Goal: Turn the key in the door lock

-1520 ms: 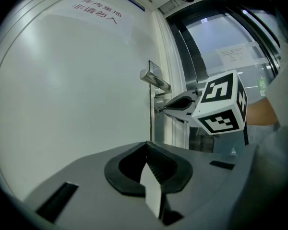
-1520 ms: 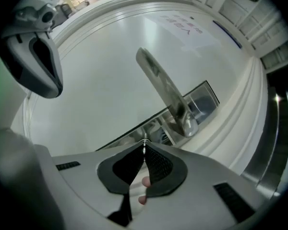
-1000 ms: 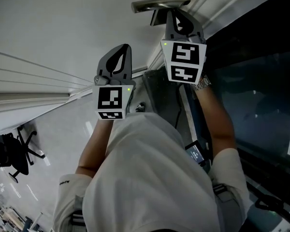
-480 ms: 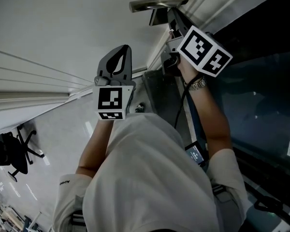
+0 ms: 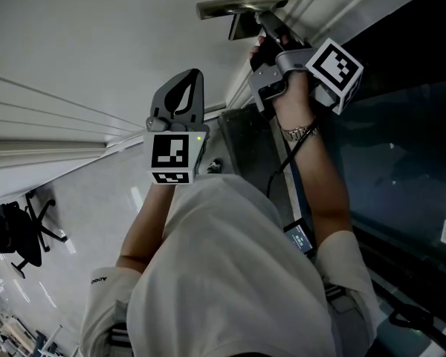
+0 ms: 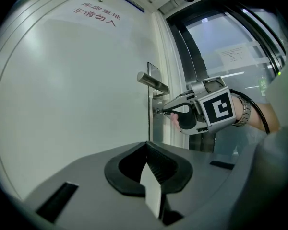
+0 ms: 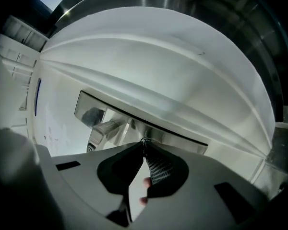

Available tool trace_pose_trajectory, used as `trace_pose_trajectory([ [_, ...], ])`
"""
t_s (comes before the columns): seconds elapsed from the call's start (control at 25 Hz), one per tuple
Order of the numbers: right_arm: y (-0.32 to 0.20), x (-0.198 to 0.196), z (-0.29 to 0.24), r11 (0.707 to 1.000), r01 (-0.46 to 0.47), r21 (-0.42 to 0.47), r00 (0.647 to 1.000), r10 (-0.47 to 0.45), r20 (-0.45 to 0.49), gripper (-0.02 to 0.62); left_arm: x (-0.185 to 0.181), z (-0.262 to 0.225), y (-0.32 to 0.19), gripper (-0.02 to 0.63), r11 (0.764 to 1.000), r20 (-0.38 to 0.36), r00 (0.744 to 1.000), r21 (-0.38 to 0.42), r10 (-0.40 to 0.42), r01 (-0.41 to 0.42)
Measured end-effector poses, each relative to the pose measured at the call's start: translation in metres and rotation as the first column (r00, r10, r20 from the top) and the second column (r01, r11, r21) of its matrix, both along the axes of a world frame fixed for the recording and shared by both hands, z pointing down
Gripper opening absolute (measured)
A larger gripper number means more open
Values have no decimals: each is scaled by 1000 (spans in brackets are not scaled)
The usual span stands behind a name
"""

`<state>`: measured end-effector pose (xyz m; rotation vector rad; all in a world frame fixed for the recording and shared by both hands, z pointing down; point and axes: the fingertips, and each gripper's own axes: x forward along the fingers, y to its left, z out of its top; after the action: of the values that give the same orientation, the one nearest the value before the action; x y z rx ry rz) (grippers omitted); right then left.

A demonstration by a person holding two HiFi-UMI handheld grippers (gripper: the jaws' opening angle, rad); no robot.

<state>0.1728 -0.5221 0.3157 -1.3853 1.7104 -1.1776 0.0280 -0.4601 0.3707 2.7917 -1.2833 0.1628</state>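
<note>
Pinching the key (image 7: 144,141) between jaws pressed together at the tips, the right claw (image 6: 164,111) reaches level to the steel lock plate (image 6: 155,102) just below the lever handle (image 6: 152,83). The key shows only as a small glint of metal at the claw's tip, right against the plate. The claw's marker cube (image 5: 334,64) sits out to the glass side of the handle, and a wristwatch (image 5: 299,132) is on the arm behind it.

The left claw (image 6: 146,150) hangs well back from the handle, jaws closed on nothing, pointing at the white door (image 6: 77,104). Red characters (image 6: 93,16) are printed high above the handle. A dark glass panel (image 5: 401,125) stands past the door edge nearest the handle. Far from the handle, on the pale floor (image 5: 97,199), stands a black office chair (image 5: 18,233).
</note>
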Motion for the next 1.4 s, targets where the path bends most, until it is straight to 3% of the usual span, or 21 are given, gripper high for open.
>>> trace_pose_trajectory([
  [0.24,-2,-2,-2,998,47,33,990,-42,-133,14,2,1,-1,9,1000,1,1000,1,4,-4],
  [0.32,-2,-3,-2,996,77,41,972,-66,-225,16,2,2,-1,9,1000,2,1000,-1,3,-3],
  [0.4,2,-5,-3,994,101,50,912,-72,-405,55,1,2,-1,9,1000,3,1000,-1,4,-4],
  [0.44,4,-7,-3,992,115,54,860,-72,-506,81,0,2,0,9,1000,3,1000,-1,3,-3],
  [0.52,9,-13,-3,987,151,48,716,-76,-694,123,0,2,0,9,1000,3,1000,-2,3,-3],
  [0.6,13,-18,1,983,182,20,523,-79,-849,144,1,1,0,9,1000,2,1000,0,5,-5],
  [0.64,13,-19,3,982,190,0,407,-79,-910,149,2,1,0,9,1000,2,1000,1,7,-7],
  [0.72,15,-19,7,983,181,-38,135,-63,-989,160,4,1,1,9,1000,3,1000,1,13,-13],
  [0.8,16,-17,7,988,149,-41,-177,-14,-984,161,5,1,2,9,1000,3,1000,0,17,-17],
  [0.88,17,-17,5,992,126,-20,-471,42,-881,161,5,1,2,9,1000,6,1000,1,20,-20],
  [0.92,17,-17,4,992,123,-11,-580,63,-812,161,6,2,2,9,1000,7,1000,2,20,-20],
  [0.96,16,-19,4,992,125,-9,-657,76,-750,161,6,2,3,9,1000,8,1000,2,20,-20],
  [1.04,13,-21,6,991,130,-16,-739,86,-668,161,5,2,3,9,1000,10,1000,3,19,-19],
  [1.2,7,-22,4,993,117,-2,-851,99,-516,160,3,2,2,9,1000,11,1000,1,16,-16],
  [1.28,4,-24,6,993,119,-11,-880,100,-464,160,2,2,2,9,1000,12,1000,0,13,-13],
  [1.4,2,-27,8,991,132,-9,-895,115,-432,149,2,3,3,9,1000,13,1000,-3,10,-10],
])
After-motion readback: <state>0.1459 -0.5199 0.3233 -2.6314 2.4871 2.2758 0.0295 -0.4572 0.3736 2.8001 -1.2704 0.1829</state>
